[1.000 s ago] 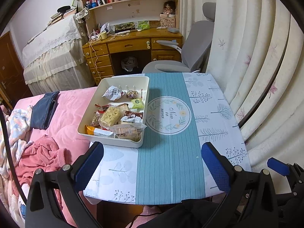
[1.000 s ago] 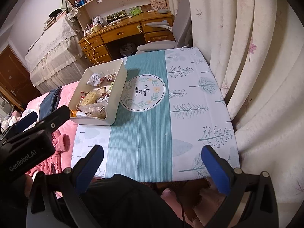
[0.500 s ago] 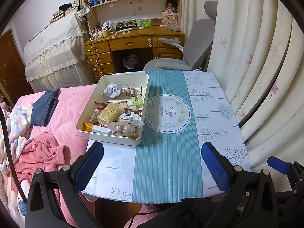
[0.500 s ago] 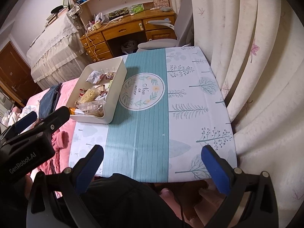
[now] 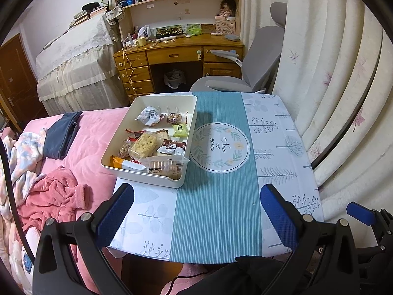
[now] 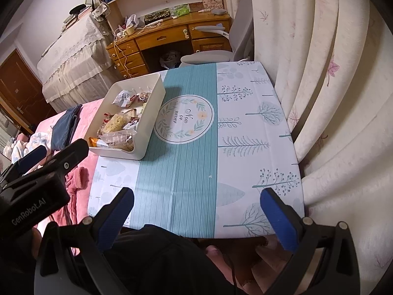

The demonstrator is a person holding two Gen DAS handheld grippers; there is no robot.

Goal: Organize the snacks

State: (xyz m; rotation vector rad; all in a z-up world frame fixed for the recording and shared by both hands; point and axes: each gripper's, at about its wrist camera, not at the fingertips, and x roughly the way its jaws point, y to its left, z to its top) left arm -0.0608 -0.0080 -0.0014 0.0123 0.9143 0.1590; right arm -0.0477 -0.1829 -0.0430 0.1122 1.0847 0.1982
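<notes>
— On the desk, where do the snacks sit?
— In the white tray, at ten o'clock from the left gripper.
— Gripper state?
— Left and right gripper both spread wide, holding nothing, above the near edge.

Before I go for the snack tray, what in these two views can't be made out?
- Snacks under the top layer in the tray: hidden by the overlapping packets, both views.
- Wrapper print: too small to read, both views.
- Snacks along the tray's right side: hidden by its near wall, right wrist view.
- Table's near edge: covered by the open left tool and right tool.
</notes>
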